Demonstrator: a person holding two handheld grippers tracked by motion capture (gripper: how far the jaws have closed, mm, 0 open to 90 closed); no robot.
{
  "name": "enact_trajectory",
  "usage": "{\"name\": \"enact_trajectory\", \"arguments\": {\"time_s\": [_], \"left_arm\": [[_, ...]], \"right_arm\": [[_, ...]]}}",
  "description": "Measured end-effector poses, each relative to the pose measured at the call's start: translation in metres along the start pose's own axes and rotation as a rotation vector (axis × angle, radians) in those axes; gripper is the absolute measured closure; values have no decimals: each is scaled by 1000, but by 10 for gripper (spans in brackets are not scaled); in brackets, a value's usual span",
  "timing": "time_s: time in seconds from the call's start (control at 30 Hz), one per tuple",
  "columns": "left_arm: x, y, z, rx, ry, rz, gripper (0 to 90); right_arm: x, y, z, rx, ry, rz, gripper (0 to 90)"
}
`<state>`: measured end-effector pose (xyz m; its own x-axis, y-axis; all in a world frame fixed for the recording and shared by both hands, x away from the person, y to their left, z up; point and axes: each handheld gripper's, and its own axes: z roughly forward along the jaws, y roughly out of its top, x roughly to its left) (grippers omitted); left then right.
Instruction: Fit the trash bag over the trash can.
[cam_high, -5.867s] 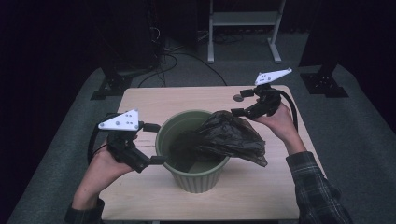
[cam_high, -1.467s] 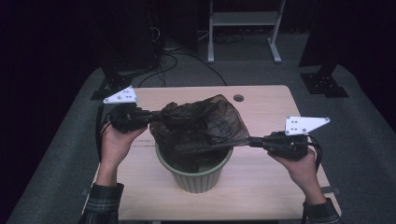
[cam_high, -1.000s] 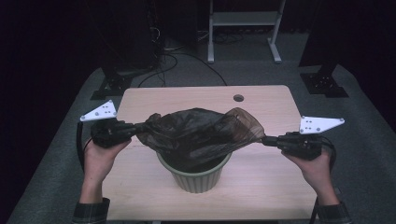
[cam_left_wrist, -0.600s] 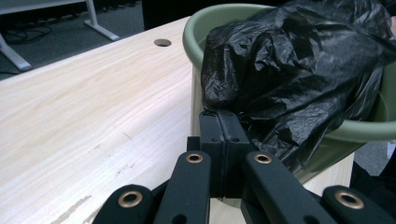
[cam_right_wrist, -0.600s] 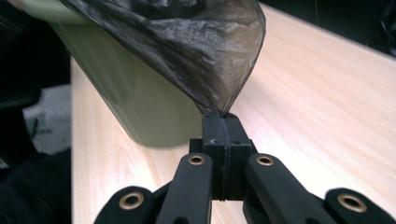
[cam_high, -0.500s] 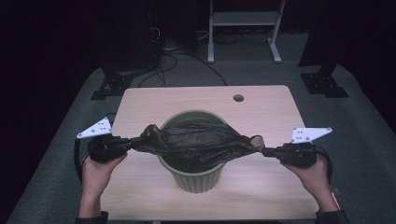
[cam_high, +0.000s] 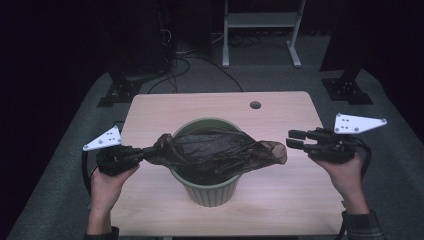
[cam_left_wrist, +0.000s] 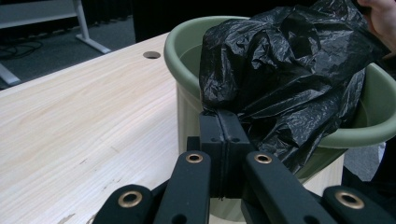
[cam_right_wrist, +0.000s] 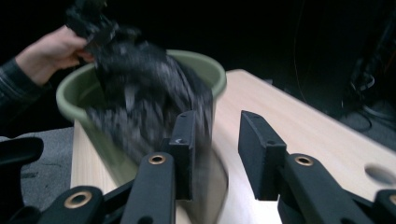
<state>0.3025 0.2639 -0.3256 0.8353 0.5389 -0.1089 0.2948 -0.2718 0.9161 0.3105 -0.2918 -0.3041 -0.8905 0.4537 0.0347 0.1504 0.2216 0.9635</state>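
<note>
Black bag (cam_high: 215, 152) draped over green bucket (cam_high: 212, 187), left gripper (cam_high: 142, 152) clamped on its edge, right gripper (cam_high: 295, 138) just opened, holding nothing.

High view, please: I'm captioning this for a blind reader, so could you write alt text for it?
A black plastic bag lies draped across the top of a green bin on a wooden table. The left gripper is shut on the bag's left end. The right gripper, jaws just opened, is clear of its right end.
</note>
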Motion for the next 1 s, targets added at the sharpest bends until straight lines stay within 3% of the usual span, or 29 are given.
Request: {"name": "enact_trajectory", "arguments": {"time_s": [0.2, 0.4, 0.53, 0.73, 1.0], "left_arm": [[-2, 0, 2, -22, -14, 8, 899], [-1, 1, 3, -27, -21, 7, 899], [0, 1, 4, -25, -22, 7, 899], [0, 2, 6, -18, -27, 7, 898], [2, 11, 6, 28, -29, 10, 899]], "right_arm": [[1, 30, 41, 8, 44, -41, 615], [1, 40, 77, 50, 107, -46, 575], [13, 32, 86, 74, 160, -57, 529], [20, 21, 95, 151, 159, -71, 501], [13, 21, 96, 129, 138, -57, 632]]}}
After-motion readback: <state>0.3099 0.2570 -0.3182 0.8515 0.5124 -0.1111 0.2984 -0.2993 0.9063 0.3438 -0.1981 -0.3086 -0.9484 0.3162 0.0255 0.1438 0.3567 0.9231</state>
